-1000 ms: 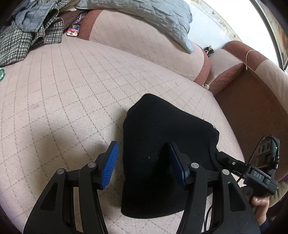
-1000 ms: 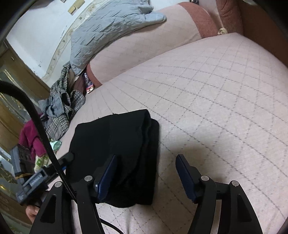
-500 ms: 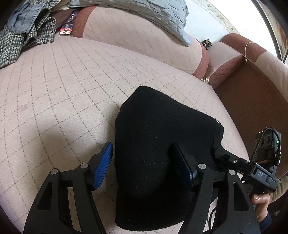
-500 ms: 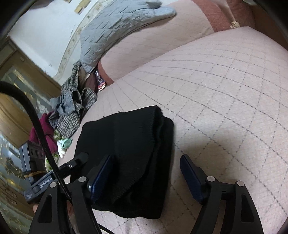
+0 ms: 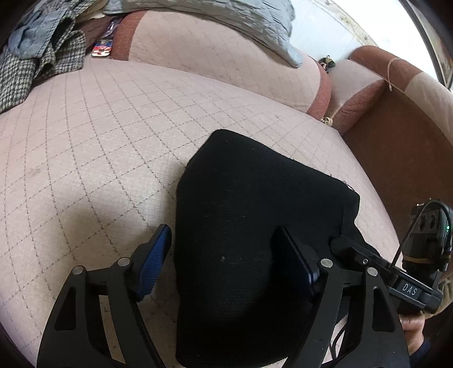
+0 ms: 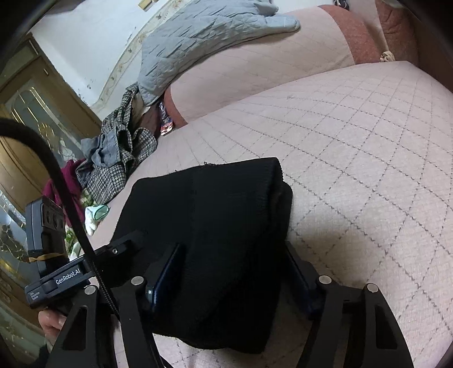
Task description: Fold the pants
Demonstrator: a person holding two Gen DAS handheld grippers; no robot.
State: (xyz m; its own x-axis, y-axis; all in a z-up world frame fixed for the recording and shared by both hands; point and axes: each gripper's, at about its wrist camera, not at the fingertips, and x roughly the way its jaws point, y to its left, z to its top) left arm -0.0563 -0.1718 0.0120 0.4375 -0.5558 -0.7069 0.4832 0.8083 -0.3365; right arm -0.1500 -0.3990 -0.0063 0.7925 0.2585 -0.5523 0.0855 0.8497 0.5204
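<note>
The black pants point(image 5: 254, 184) lie folded into a thick bundle on the pink quilted sofa seat point(image 5: 85, 141). My left gripper point(image 5: 222, 230) straddles the bundle's left edge, one blue pad over bare seat and the other above the fabric. Its jaws are opening and do not press on anything. In the right wrist view the pants point(image 6: 215, 198) fill the gap of my right gripper point(image 6: 232, 246). Its jaws are closing around the folded right edge, and I see no firm pinch. The right gripper's tip also shows in the left view, at the bundle's right corner.
A grey quilted blanket point(image 5: 226, 17) drapes over the backrest. A heap of checked and blue clothes point(image 5: 42, 65) lies at the seat's far left beside a small coloured packet point(image 5: 102, 51). A brown armrest point(image 5: 396, 141) closes the right side. A hand holds each gripper's handle.
The left jaws have spread wider over the pants' left edge. The right gripper has moved in over the bundle, so the folded edge now sits between fingers that earlier stood partly over bare seat.
</note>
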